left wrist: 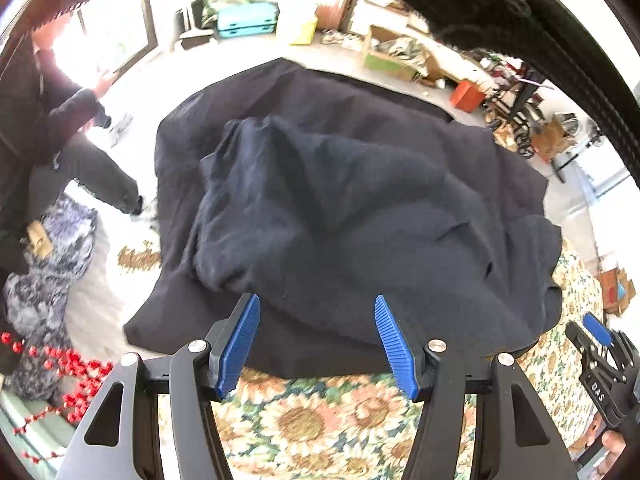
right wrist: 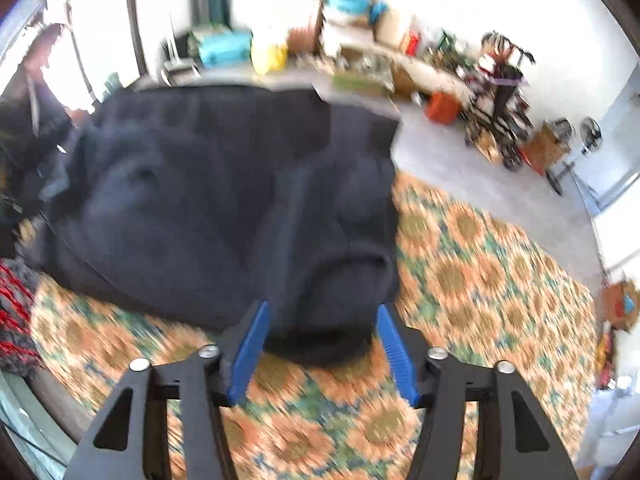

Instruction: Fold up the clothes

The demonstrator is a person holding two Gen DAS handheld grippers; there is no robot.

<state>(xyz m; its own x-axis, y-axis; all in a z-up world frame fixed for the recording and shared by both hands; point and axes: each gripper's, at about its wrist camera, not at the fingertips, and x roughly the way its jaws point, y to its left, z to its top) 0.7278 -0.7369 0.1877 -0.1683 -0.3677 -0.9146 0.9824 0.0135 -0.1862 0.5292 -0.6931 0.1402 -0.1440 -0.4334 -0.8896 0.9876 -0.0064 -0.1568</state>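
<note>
A dark navy garment (left wrist: 340, 216) is seen rumpled and partly doubled over on a sunflower-print cloth (left wrist: 304, 420). The left gripper (left wrist: 318, 340) is held with jaws apart over the garment's near edge; nothing is clamped. The right gripper (right wrist: 322, 346) is also spread, with a near fold of the garment lying between its pads; contact cannot be told through the blur. A red bead strand (left wrist: 76, 376) lies at left.

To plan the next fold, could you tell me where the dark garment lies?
In both wrist views the dark garment lies crumpled on the sunflower-patterned cloth, just ahead of both tongs.
</note>
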